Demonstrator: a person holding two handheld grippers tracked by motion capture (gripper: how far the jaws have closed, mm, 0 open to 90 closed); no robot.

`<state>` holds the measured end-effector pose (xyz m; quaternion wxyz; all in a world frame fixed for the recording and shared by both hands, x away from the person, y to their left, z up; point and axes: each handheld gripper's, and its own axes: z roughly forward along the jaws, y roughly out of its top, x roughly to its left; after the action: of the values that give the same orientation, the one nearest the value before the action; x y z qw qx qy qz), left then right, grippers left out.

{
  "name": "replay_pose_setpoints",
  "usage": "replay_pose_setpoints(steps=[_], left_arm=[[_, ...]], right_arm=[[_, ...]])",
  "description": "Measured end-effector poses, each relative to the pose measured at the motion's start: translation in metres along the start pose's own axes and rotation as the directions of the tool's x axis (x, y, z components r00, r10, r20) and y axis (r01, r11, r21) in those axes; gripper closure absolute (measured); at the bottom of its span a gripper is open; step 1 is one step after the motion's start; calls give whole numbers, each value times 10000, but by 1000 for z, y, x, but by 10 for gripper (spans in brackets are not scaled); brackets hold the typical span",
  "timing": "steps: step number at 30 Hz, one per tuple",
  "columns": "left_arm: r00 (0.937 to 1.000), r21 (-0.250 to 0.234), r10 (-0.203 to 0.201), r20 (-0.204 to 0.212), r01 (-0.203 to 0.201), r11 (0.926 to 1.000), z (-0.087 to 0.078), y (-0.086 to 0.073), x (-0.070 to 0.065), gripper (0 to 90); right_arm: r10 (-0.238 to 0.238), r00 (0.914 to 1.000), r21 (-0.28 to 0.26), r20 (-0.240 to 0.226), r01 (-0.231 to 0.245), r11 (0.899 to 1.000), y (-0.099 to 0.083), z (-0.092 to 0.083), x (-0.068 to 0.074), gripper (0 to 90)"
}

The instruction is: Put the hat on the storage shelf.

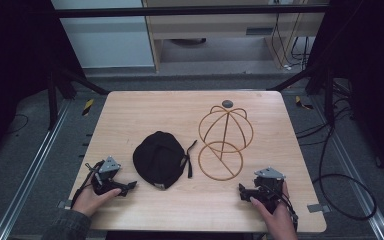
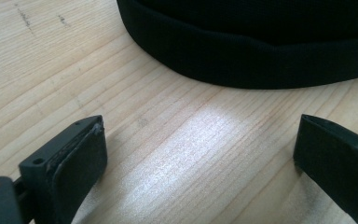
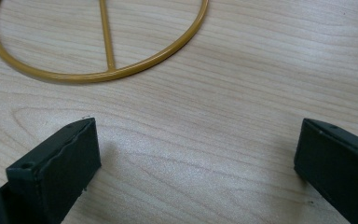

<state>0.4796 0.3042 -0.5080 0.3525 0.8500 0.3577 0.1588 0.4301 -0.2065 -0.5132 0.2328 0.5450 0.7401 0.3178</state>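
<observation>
Approaching step: we judge the work in hand to be taking up the black cap (image 1: pixel 159 159) for placing on the wire stand (image 1: pixel 224 141), since both claws rest open near these two things
Left claw state: the left claw (image 1: pixel 128 187) stands with its jaws wide apart, holding nothing, low over the worktop (image 1: pixel 190 210)
Right claw state: the right claw (image 1: pixel 243 192) likewise has its jaws well apart and empty
Cap position: the cap lies flat on the worktop, left of the stand and apart from it, its strap (image 1: pixel 189 159) trailing toward the stand
Cap relative to left claw: in the left gripper view the cap's band (image 2: pixel 251 51) lies ahead of the open jaws, near but not touching, with bare wood between
Stand relative to right claw: in the right gripper view the stand's base ring (image 3: pixel 98 74) lies ahead and to the left of the jaws, apart from them
Recommended method: we advance the left claw forward so that one jaw slides under the band edge and the other passes over it, then close on the fabric only
Caution: we keep the lower jaw flat to the wood, as soft cloth may bunch and push away
</observation>
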Motion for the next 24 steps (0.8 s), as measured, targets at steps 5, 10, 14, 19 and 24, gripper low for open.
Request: replay_pose_setpoints(steps=[5, 10, 14, 19, 24], left_arm=[[10000, 20, 15, 8, -15, 10000, 0, 0, 0, 13], [10000, 33, 18, -4, -18, 10000, 0, 0, -1, 10], [10000, 126, 27, 30, -27, 9999, -1, 0, -2, 10], [9994, 530, 231, 269, -245, 9983, -8, 1, -9, 32], [9978, 70, 240, 619, -245, 9997, -13, 8, -18, 39]], right_arm=[[9, 10000, 1, -10, -9, 10000, 0, 0, 0, 4], [3, 10000, -1, -1, -3, 10000, 0, 0, 0, 4], [-1, 10000, -2, -2, 1, 10000, 0, 0, 0, 4], [-1, 10000, 1, -2, 1, 10000, 0, 0, 0, 4], [2, 10000, 0, -3, -2, 10000, 0, 0, 0, 4]])
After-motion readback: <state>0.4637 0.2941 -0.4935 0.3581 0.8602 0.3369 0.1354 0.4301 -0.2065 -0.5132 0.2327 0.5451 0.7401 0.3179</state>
